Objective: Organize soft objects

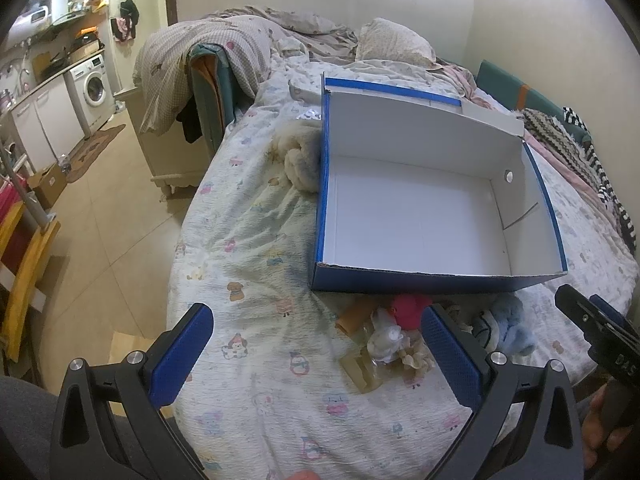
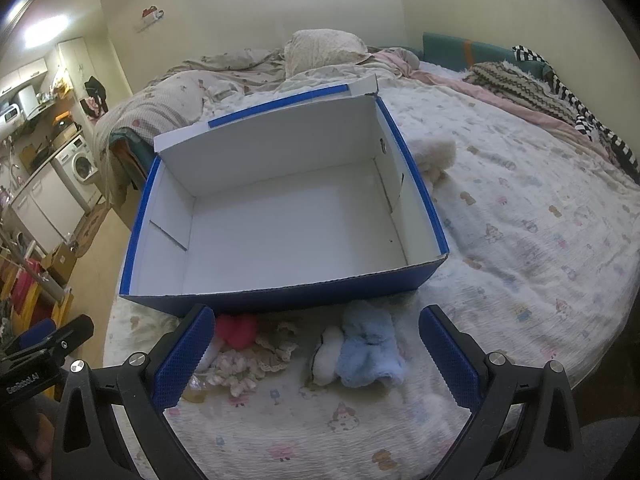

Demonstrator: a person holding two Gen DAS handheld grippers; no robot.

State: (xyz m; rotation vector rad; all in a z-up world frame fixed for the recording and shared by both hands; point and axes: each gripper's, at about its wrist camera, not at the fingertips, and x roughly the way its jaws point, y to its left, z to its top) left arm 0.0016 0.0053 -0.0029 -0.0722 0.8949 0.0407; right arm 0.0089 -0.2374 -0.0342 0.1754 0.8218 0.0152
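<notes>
A blue cardboard box with a white interior is seen lying open on a cartoon-printed bedsheet, its flap raised at the far side; nothing is seen inside it. In the left wrist view the box's long axis runs roughly from 9 to 3 o'clock, and its near wall stands between the grippers and the cavity. A cream fluffy item is pressed against the box's outer wall, at 9 o'clock of it in the left wrist view. Rumpled bedding and a pillow are piled beyond the box toward 12 o'clock, a striped knit is draped at 2 o'clock, and a washing machine is seen far off at 10 o'clock. Just in front of the box's near wall a cluster of soft objects is laid: a pink plush piece, a lace-trimmed cream cloth, and a light blue fluffy sock with a white one touching it, the blue sock's long axis pointing toward 12 o'clock. The left gripper is held wide open above the pink and cream pile, nothing being touched. The right gripper is likewise spread wide, the socks framed between its fingers, no contact being seen.
</notes>
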